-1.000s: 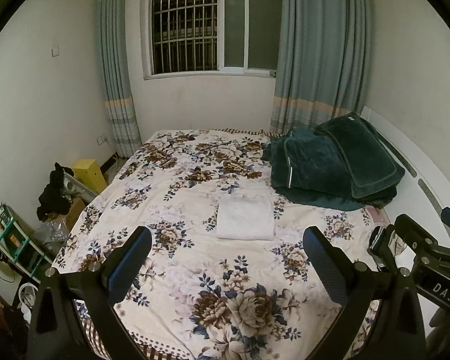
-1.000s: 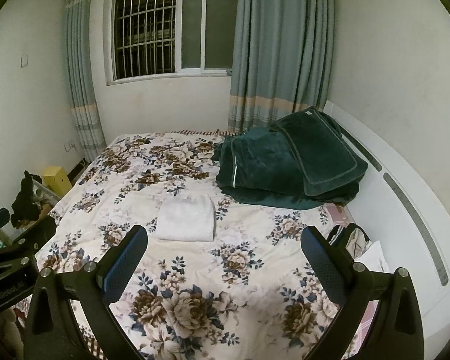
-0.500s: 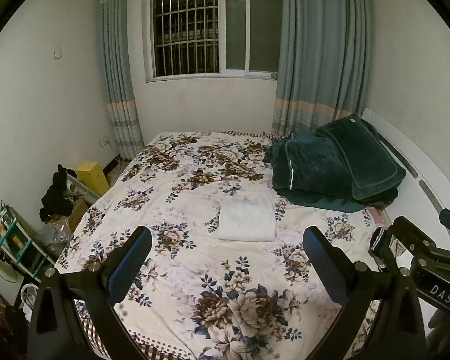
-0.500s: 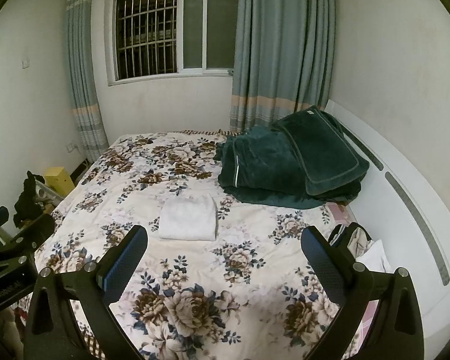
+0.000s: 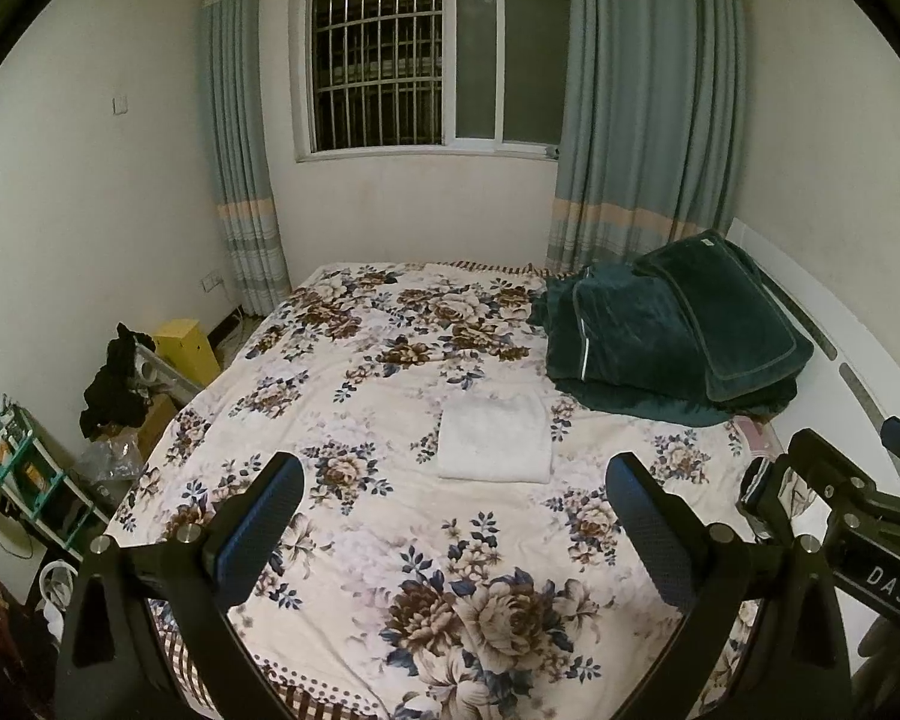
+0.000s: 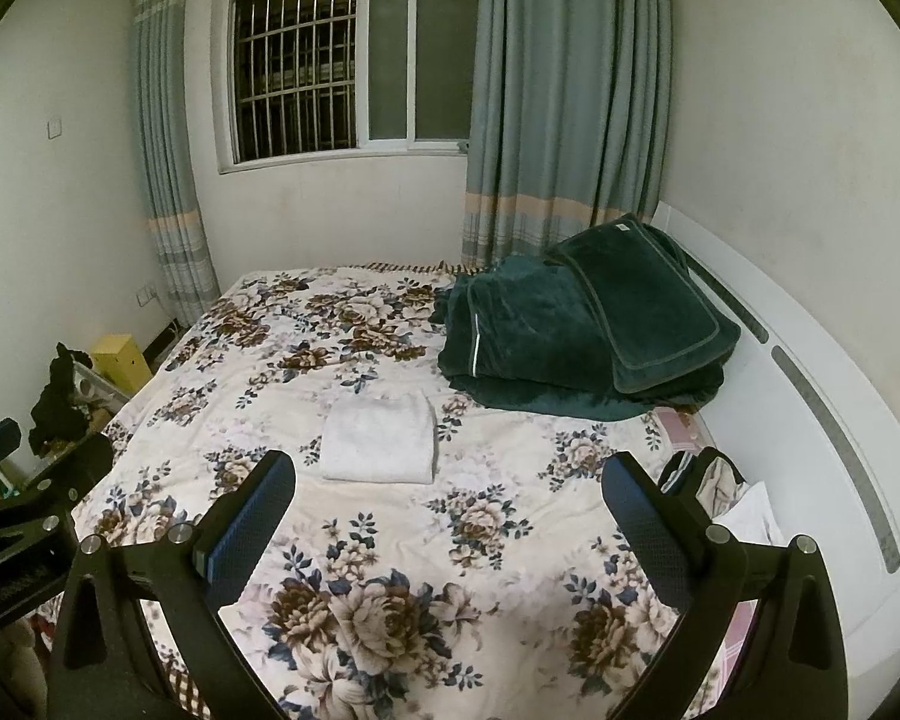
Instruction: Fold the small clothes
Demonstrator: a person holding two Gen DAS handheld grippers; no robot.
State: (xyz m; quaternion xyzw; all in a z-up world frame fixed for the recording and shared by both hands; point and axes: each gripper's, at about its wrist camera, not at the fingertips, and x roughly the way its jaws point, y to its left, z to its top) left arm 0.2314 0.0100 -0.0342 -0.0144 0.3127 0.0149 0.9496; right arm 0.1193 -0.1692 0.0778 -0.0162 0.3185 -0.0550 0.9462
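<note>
A white garment lies folded into a neat rectangle in the middle of the floral bedspread. My left gripper hangs open above the near part of the bed, well short of the white garment, with nothing between its fingers. My right gripper is also open and empty, held at about the same height and distance. The right gripper's frame shows at the right edge of the left wrist view, and the left gripper's frame at the left edge of the right wrist view.
A pile of dark green blankets sits at the bed's far right by the white headboard. A small heap of clothes lies at the right edge. A yellow box, black cloth and a shelf crowd the floor on the left.
Both grippers have drawn back and risen slightly, so more of the room shows. The folded white garment has not moved.
</note>
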